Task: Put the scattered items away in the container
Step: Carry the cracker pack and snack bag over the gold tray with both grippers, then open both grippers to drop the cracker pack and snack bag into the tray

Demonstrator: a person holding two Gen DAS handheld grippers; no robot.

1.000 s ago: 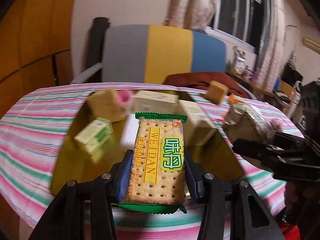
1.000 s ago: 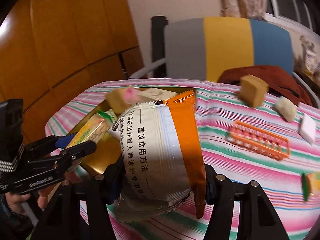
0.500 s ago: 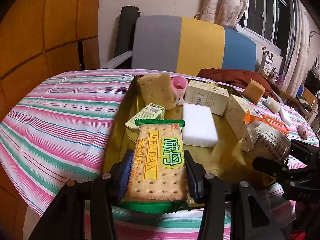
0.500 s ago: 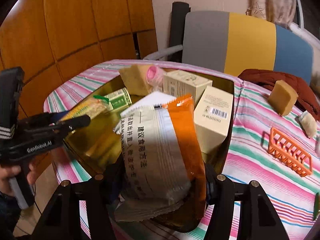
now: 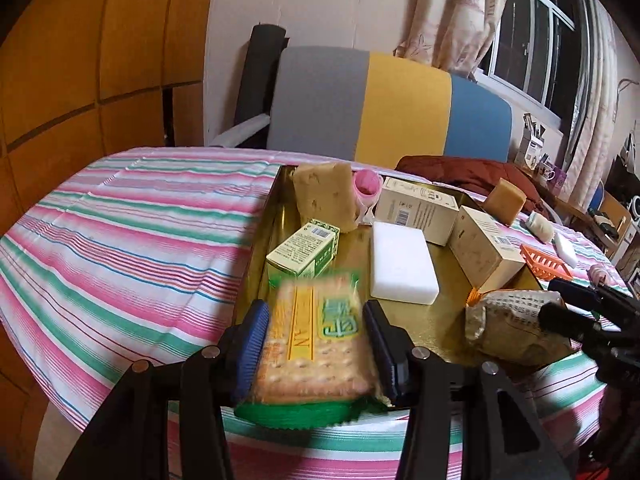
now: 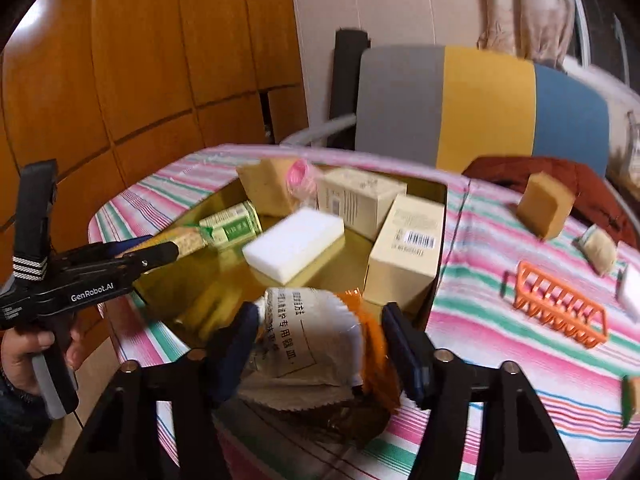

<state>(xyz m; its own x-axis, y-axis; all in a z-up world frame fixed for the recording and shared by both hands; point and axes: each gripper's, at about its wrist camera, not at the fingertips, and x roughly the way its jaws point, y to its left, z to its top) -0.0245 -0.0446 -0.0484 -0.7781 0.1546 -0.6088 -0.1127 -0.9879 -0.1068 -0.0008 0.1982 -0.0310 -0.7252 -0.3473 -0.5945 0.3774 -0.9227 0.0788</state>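
My left gripper [image 5: 315, 309] is shut on a green-edged cracker pack [image 5: 316, 344], which looks blurred and hangs over the near left corner of the gold tray [image 5: 444, 320]. The right wrist view shows that gripper [image 6: 160, 252] at the left, held by a hand. My right gripper [image 6: 320, 314] has a crumpled white-and-orange packet [image 6: 308, 336] between its pads. Its jaws are closing and press on the packet. The packet [image 5: 508, 320] hangs low at the tray's near right corner.
In the tray are a tan sponge [image 5: 324, 196], a pink cup [image 5: 368, 188], two cream boxes [image 5: 418, 208], a white block [image 5: 402, 264] and a green box [image 5: 304, 250]. On the striped cloth to the right lie an orange rack [image 6: 556, 308], another sponge [image 6: 544, 204] and a small roll [image 6: 598, 248].
Both grippers have come in over the tray's near edge. The packet has crumpled and sunk lower between the right jaws. The cracker pack now looks blurred and shorter.
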